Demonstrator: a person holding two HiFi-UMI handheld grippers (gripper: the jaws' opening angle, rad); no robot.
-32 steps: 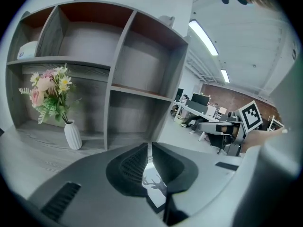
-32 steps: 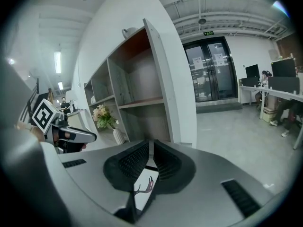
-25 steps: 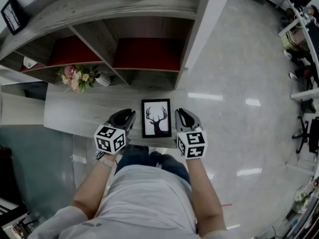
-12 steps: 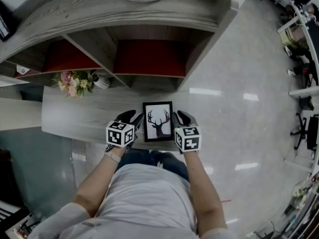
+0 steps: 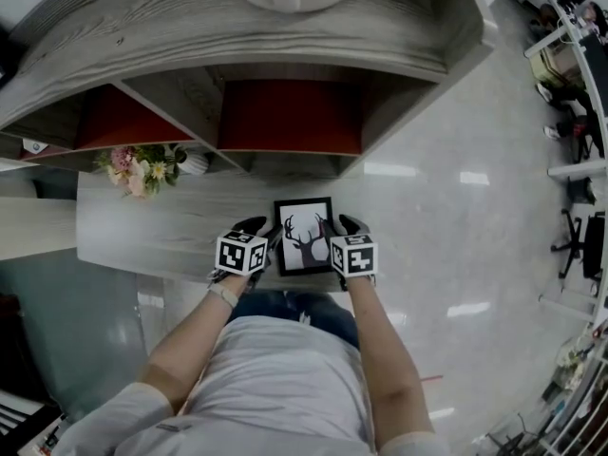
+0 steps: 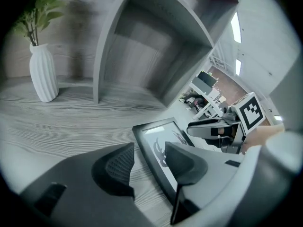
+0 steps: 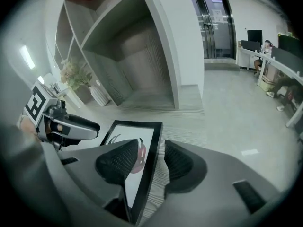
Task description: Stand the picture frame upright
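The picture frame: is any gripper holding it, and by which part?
Nothing is held. The picture frame lies flat; the left gripper straddles its left edge, the right gripper its right edge, fingers opening and not pressing.

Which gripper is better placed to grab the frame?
Right, marginally. The right gripper has the flat frame's edge centred between its opening jaws. The left gripper straddles the other edge, less squarely.

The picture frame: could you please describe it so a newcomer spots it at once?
Under the grey wood-grain shelf unit runs a pale wooden ledge. Near its front edge, right of the white vase of pink flowers, lies a slim black rectangular picture frame. Only it shows an antlered deer silhouette.
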